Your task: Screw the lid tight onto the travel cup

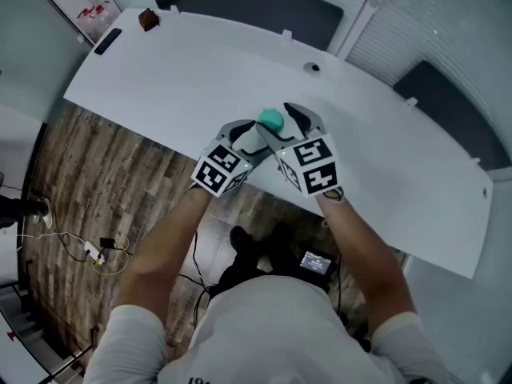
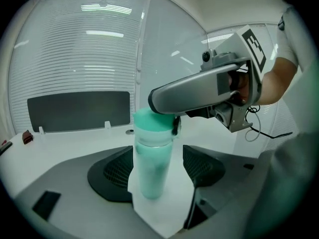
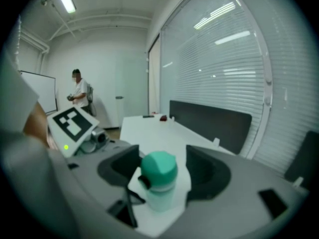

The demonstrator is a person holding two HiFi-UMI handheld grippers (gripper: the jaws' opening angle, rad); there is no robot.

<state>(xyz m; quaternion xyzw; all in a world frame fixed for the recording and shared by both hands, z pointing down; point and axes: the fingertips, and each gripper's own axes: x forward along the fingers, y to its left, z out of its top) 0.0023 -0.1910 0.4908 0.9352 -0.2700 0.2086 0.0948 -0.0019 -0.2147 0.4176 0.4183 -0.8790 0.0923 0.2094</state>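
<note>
Loosely, hand-held grippers open: left point(image 2: 156, 169) round travel cup point(image 2: 151, 158), right point(image 3: 163, 169) round lid point(image 3: 159, 167); table edge point(image 1: 144, 128) close

Travel cup point(image 2: 149, 176), we record a translucent mint-green body, upright on the white table point(image 1: 184, 78) toward its near edge, lid point(image 2: 151, 120) opaque teal, faceted, seated on top, small black tab at its side.

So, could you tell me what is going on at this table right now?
A person holds a gripper in each hand at the edge of the white table. The left gripper brackets the body of the translucent teal plastic travel cup, which stands upright. The right gripper brackets its green lid, which sits on top. Both sets of jaws stand apart with gaps showing, so neither is clamped yet.
</note>
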